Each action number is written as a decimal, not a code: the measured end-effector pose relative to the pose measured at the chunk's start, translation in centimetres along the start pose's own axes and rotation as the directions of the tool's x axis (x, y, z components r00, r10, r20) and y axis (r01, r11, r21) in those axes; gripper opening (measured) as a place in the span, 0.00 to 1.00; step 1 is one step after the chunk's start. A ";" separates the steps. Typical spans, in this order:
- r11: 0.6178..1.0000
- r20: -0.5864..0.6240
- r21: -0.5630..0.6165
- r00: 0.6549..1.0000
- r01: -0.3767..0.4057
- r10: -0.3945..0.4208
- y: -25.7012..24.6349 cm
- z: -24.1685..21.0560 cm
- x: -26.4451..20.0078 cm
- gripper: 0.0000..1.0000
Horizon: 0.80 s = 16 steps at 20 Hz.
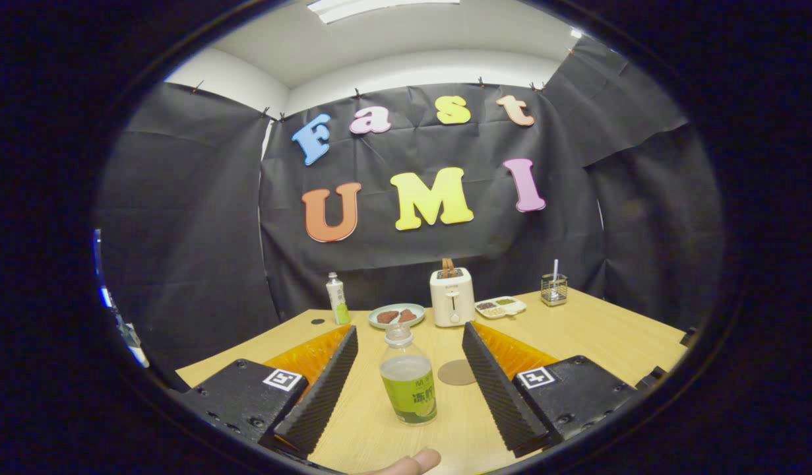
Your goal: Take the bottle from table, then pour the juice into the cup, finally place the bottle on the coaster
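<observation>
A wooden counter (597,336) stands in front of a black cloth wall, and the things on it read from left to right as follows. Far to the left, at the back of the counter near a small dark hole in its top, stands an upright white bottle (338,299) with a green lower band. Just to the right of it lies a pale green plate (396,315) with two brown pieces on it. Nearer the camera, the gripper (409,379) reaches forward with its jaws released and spread wide, touching nothing. Between the two jaws, apart from both, stands the juice bottle (408,383), upright on the counter, clear with a green label, holding pale liquid and showing no cap on its neck. A fingertip (415,462) of a person's hand shows just below the bottle, at the near edge. Just to the right of the bottle, near the right jaw, a round brown coaster (456,372) lies flat and bare. Behind it, at the back of the counter, stands a white toaster (452,296) with something brown poking out of its top. Right of the toaster lies a small white divided tray (500,307) with bits of food in it, and farthest right stands a clear cup (554,289) with a white straw upright in it.
</observation>
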State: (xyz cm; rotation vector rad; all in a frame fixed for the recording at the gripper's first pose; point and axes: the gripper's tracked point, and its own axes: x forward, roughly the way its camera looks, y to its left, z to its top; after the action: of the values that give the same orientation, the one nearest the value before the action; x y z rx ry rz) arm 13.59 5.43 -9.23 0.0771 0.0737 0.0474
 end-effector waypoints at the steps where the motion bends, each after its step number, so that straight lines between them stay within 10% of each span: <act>1: 1.000 -0.032 0.024 0.999 -0.002 0.003 0.6 -1.1 0.9 1.00; 16: 0.987 -0.121 -0.122 0.986 0.104 -0.119 0.4 -5.1 6.1 1.00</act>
State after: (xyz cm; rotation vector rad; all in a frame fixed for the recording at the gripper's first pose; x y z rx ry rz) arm 19.28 6.47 -14.68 -0.0458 0.2028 -0.0561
